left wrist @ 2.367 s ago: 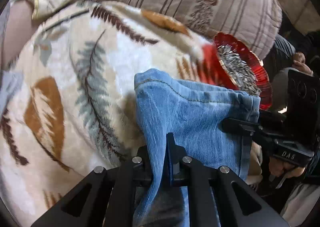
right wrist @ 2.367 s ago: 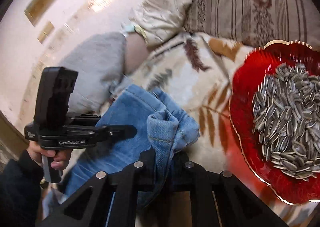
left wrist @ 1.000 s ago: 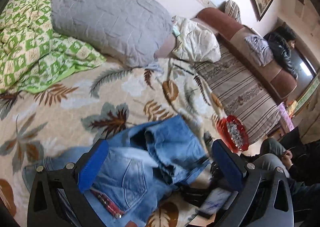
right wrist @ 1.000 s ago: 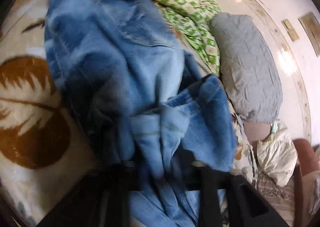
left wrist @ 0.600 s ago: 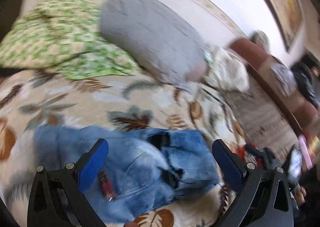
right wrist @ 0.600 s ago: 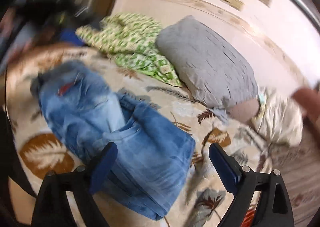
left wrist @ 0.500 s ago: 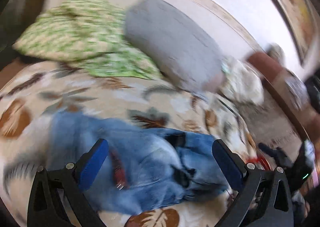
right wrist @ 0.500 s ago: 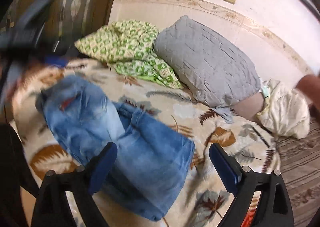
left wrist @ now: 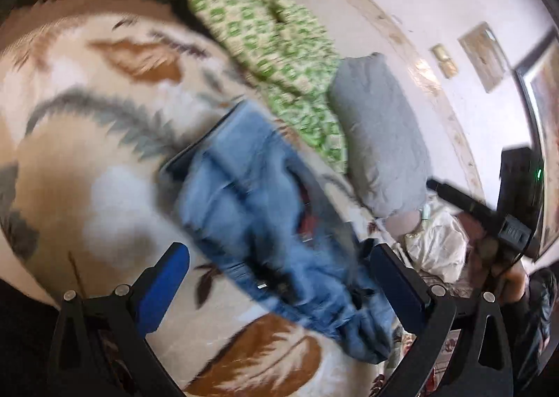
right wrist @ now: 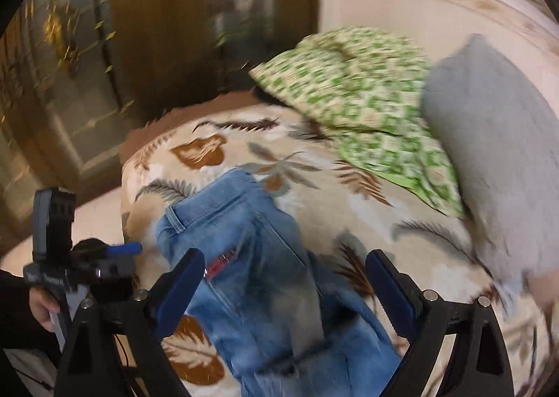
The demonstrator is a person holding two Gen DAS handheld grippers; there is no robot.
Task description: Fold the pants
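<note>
Blue denim pants lie folded over once, lumpy, on the leaf-patterned cream blanket near the green checked quilt, both the left gripper and right gripper gaping wide and empty, so smoothing and a further fold seem left.

Pants: faded light-blue denim, paler worn patches, a small red label near the pocket. Blanket: cream ground printed with rust-brown leaves and grey-green fern fronds, brown border at the far edge. Quilt: cream with a green block-check print. Pillow: plain grey, quilted. Wall: pale pink-white with a tan patterned band. Left tool and right tool: black frames, each with 2 blue pads. Curtain: brown.
</note>
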